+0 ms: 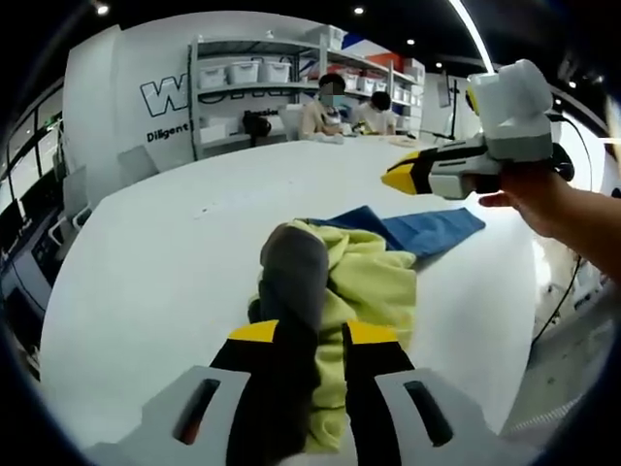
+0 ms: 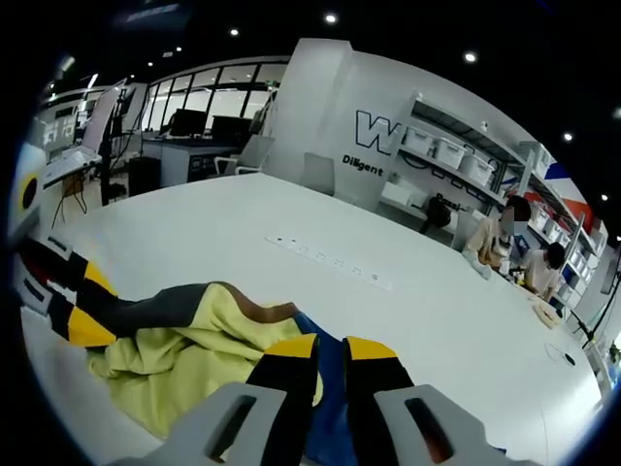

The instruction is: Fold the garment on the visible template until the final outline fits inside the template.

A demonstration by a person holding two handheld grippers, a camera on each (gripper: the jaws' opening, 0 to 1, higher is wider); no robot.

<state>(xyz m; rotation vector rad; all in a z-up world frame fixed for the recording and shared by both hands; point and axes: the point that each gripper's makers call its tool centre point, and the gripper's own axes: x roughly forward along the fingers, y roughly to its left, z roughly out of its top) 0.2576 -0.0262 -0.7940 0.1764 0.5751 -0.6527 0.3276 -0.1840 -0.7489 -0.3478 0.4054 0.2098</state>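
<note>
A yellow-green garment point(image 1: 374, 282) with a grey part point(image 1: 296, 267) lies bunched on the white table point(image 1: 175, 252). It rests partly on a blue sheet point(image 1: 437, 231). My left gripper point(image 1: 312, 335) is shut on the garment, with grey and yellow cloth pinched between its jaws. A hand holds my right gripper point(image 1: 393, 179) in the air beyond the blue sheet, its tips together and bare. In the right gripper view my right gripper point(image 2: 332, 351) hovers over the garment point(image 2: 184, 349) and a strip of blue sheet point(image 2: 309, 325). There the left gripper point(image 2: 82, 306) grips the grey end.
Along the table point(image 2: 291, 223) lies a long white power strip point(image 2: 330, 260). Two people point(image 1: 330, 107) sit at the far end, in front of shelves with bins point(image 1: 252, 78). Desks and chairs point(image 2: 194, 146) stand past the table's edge.
</note>
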